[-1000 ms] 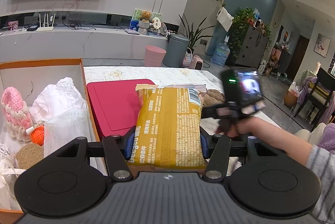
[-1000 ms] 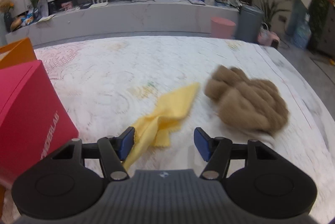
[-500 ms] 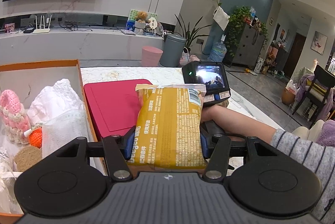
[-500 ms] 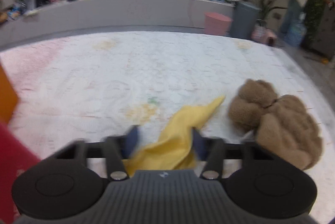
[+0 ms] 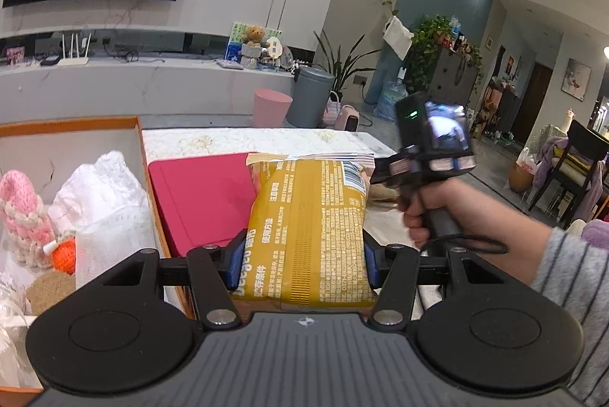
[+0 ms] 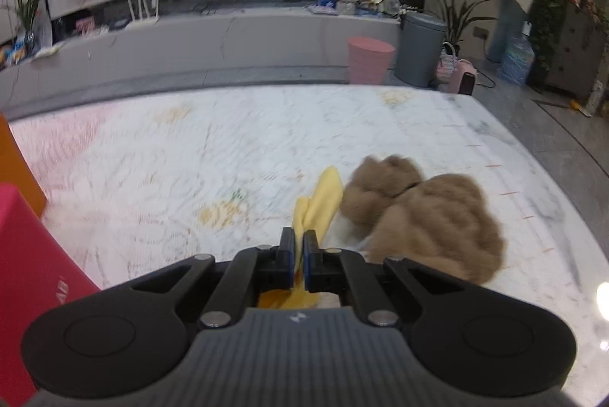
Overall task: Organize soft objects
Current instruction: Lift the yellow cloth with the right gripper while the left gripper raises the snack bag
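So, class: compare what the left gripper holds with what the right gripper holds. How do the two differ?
The left gripper holds a yellow snack bag; the right gripper pinches a yellow cloth.
The bag is puffy and printed; the cloth is thin, plain and limp.
The bag keeps the left jaws wide apart; the cloth lets the right jaws nearly meet.
Both are yellow, soft and gripped.

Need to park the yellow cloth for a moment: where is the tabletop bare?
Bare tabletop runs from the red box across to the yellow cloth, and beyond the brown plush to the far edge. The orange box is crowded with soft things.
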Demonstrator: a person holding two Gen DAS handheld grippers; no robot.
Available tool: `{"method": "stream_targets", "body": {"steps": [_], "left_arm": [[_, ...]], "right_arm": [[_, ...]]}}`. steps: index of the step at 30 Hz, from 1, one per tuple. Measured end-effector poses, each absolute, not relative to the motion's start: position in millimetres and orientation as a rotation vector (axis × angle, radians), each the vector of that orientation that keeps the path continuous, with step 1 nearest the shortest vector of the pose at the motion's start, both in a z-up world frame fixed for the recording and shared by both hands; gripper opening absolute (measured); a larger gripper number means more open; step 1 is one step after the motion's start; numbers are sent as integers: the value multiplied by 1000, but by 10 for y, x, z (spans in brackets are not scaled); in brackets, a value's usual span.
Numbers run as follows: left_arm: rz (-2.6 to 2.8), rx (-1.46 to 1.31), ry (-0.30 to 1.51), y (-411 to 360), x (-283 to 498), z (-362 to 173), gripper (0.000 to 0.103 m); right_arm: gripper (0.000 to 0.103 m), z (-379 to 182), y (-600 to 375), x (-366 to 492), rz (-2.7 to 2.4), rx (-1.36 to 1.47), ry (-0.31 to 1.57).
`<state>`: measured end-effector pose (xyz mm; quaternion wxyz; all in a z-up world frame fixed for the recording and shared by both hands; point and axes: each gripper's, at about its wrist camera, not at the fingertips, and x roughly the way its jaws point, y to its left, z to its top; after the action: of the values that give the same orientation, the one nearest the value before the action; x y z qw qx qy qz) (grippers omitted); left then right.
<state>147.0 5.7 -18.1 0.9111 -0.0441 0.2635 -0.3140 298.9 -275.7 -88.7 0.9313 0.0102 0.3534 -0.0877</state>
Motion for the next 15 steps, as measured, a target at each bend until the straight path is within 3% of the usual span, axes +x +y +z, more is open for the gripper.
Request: {"method": "stream_targets", "body": {"steps": [15], "left_arm": [[-695,-125,408,49,1455,389,64]], "right_arm": [[1,225,-2687,2503,-184,9,559]]}}
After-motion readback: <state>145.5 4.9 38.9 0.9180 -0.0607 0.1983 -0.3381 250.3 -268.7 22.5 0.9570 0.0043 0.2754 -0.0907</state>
